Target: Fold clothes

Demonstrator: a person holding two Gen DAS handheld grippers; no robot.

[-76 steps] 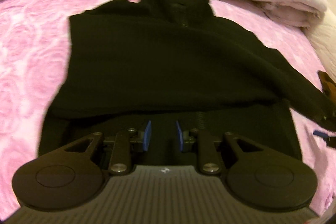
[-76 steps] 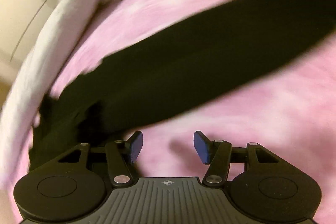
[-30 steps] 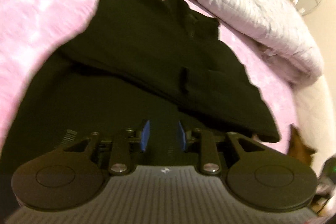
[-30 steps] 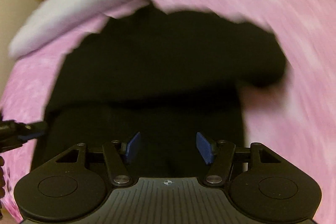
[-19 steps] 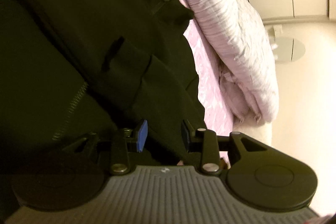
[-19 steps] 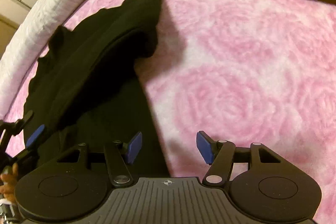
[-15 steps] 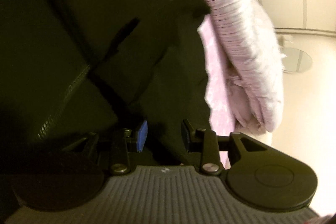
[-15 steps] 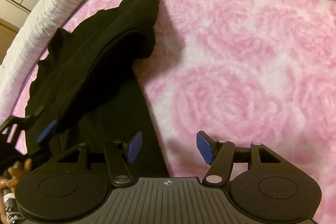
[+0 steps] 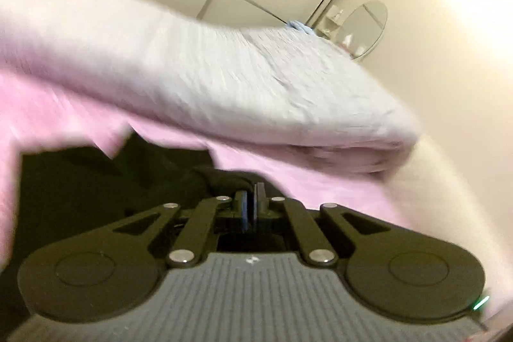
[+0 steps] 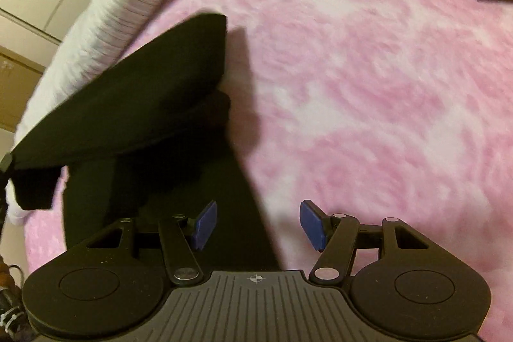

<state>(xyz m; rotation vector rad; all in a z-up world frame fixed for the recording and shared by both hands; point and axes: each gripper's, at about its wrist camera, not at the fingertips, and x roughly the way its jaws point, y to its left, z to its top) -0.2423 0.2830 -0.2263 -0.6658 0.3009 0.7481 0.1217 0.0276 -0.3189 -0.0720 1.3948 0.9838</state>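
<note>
Black garment [image 10: 134,104], mid-bed on the pink blanket [image 10: 368,79], one edge lifted: left gripper [image 9: 251,207] jaws pressed together, seemingly pinching that edge; right gripper [image 10: 253,225] jaws spread, empty; risk: thin pinch slips, fold collapses crooked.

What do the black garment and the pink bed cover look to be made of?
Black garment: soft matte fabric, likely knit or fleece; it drapes in thick folds without shine. Pink bed cover: plush fleece-like pile, judging by its fuzzy embossed rose swirls.
</note>
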